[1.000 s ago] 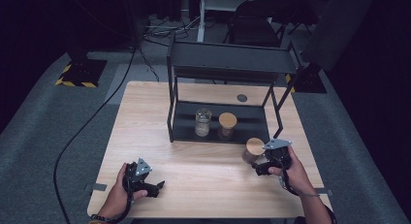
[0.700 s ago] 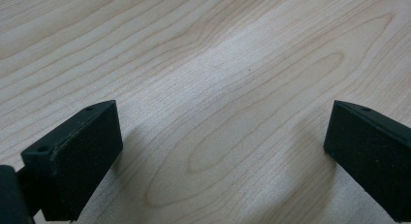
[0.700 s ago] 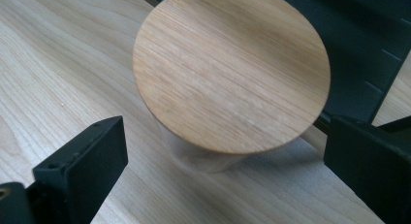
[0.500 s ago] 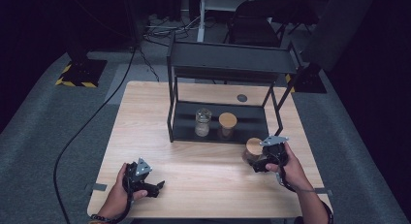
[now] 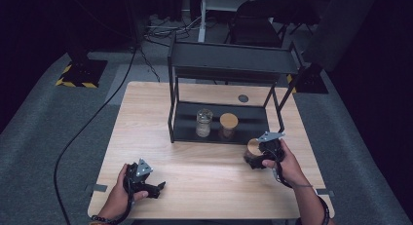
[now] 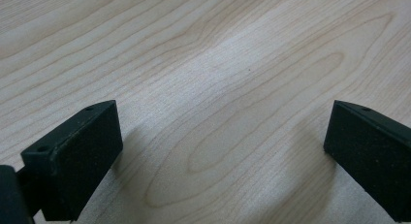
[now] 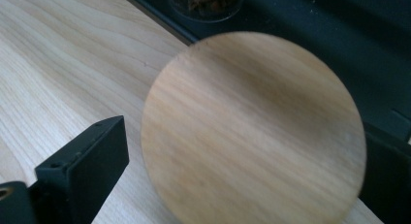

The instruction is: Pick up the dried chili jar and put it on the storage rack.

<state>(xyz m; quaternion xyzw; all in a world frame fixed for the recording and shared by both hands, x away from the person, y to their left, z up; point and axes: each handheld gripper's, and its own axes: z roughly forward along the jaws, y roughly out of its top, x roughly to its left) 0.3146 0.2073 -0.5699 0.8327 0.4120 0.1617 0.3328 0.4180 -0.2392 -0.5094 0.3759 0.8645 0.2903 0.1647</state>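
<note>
Two black foam-padded tongs gape: right tongs (image 7: 232, 151) straddling a round wooden lid (image 7: 252, 132), left tongs (image 6: 218, 156) empty.

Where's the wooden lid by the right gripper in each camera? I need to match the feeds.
High view: wooden lid at right, just ahead of the right gripper, in front of the black rack.
Left gripper view: bare table.
Right gripper view: lid centre frame, between the jaws.
Shared landmark: the rack's black bottom shelf.
</note>
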